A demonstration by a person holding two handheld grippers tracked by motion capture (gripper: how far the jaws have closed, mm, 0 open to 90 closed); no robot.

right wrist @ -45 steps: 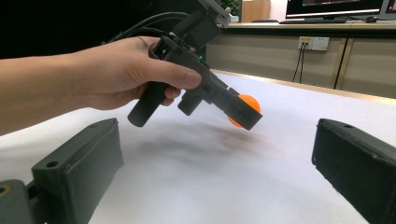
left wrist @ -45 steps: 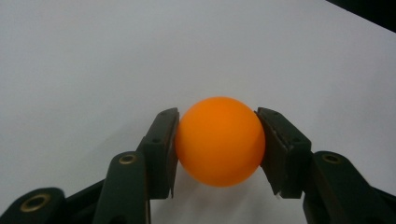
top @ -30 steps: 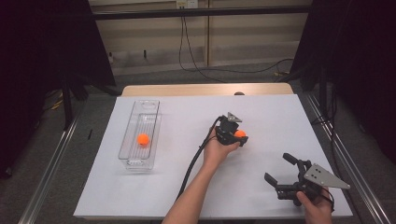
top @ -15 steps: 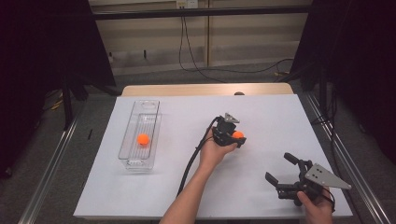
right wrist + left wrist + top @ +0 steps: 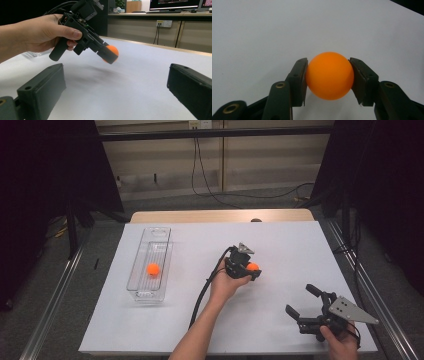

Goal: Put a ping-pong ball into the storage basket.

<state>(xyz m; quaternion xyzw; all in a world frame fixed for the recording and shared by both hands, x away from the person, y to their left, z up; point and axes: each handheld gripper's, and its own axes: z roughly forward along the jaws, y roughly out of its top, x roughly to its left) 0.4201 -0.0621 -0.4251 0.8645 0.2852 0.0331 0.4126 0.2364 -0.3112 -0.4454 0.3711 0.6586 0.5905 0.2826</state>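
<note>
An orange ball [image 5: 329, 75] is clamped between the two black pads of my left gripper [image 5: 328, 67], which is shut on it. In the high view that gripper [image 5: 248, 268] is at the middle of the white table [image 5: 280, 240], with the ball [image 5: 253, 267] at its tip. The right gripper view shows the ball [image 5: 111, 53] held a little above the tabletop, with a shadow under it. My right gripper [image 5: 301, 300] is near the front right corner. Its jaws stand wide apart [image 5: 116, 87] with nothing between them, facing the left gripper [image 5: 105, 53].
A clear plastic bin [image 5: 135, 270] lies lengthwise on the left part of the table, with a second orange ball [image 5: 153, 269] inside it. A black cable [image 5: 202, 295] trails from the left gripper along the forearm. A metal rail [image 5: 370, 280] runs past the table's right edge.
The left gripper has edged slightly to the left with the ball still in it. The right gripper has kept still.
</note>
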